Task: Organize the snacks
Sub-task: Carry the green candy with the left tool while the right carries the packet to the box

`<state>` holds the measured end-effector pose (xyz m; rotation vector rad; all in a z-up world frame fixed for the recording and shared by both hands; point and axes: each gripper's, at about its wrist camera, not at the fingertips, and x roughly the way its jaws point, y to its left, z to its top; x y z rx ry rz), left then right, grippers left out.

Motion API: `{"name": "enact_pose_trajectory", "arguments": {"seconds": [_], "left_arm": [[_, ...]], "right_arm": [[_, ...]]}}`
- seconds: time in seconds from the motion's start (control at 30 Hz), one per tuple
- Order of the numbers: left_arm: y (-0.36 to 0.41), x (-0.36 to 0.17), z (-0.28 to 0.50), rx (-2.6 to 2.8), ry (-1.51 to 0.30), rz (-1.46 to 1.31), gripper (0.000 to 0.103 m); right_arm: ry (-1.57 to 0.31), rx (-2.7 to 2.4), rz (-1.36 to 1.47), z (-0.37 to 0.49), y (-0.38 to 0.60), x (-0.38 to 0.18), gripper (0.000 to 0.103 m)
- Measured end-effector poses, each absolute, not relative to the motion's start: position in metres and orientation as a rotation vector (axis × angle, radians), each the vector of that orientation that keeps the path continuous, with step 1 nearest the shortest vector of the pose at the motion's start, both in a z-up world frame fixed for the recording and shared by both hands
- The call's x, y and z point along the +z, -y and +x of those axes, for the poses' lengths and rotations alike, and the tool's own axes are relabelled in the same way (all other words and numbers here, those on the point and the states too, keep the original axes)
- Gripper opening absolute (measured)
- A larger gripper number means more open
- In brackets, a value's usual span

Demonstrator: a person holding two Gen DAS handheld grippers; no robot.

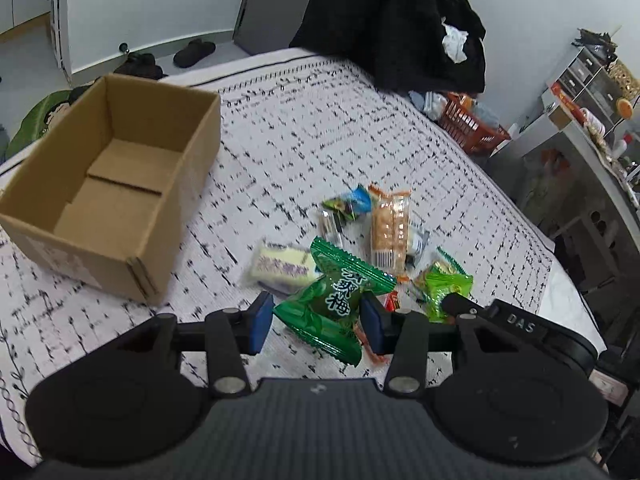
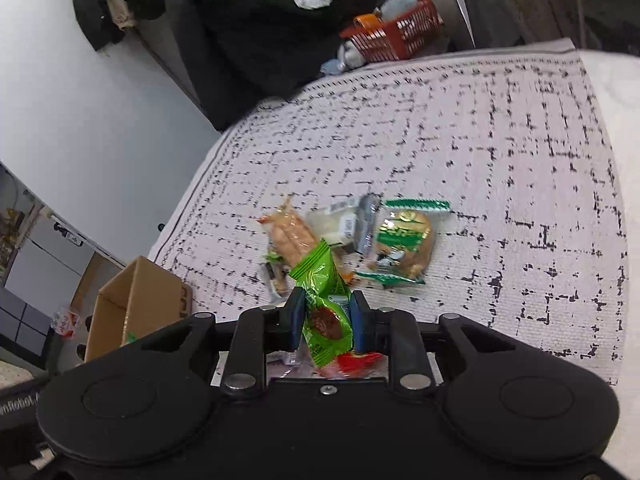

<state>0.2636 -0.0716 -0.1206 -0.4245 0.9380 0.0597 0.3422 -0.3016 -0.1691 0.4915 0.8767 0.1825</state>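
Left gripper jaws clamp dark-green packet diagonally, right gripper light-green packet lengthwise

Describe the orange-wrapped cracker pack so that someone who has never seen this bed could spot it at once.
Start at the open cardboard box on the patterned bedspread, then look right to the small heap of snacks. At the heap's far side lies the cracker pack, a long clear wrapper with orange ends showing pale square crackers. Its neighbours are mostly green or blue packets; it alone is orange and see-through.

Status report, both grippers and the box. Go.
Left gripper shut on dark green packet. Right gripper shut on light green packet. Cardboard box empty, path clear.
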Motion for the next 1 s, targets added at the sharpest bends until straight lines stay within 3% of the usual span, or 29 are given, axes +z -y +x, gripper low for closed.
{"name": "enact_pose_trajectory", "arguments": {"seconds": [0.37,1.0], "left_arm": [[0.031,-0.095,0.264,0.036,-0.875,-0.417,0.046],[-0.055,-0.098,0.254,0.089,-0.783,-0.580,0.046]], "right_arm": [[-0.824,0.207,0.464,0.331,0.258,-0.138,0.024],[-0.802,0.287,0.368,0.327,0.149,-0.114,0.024]]}}
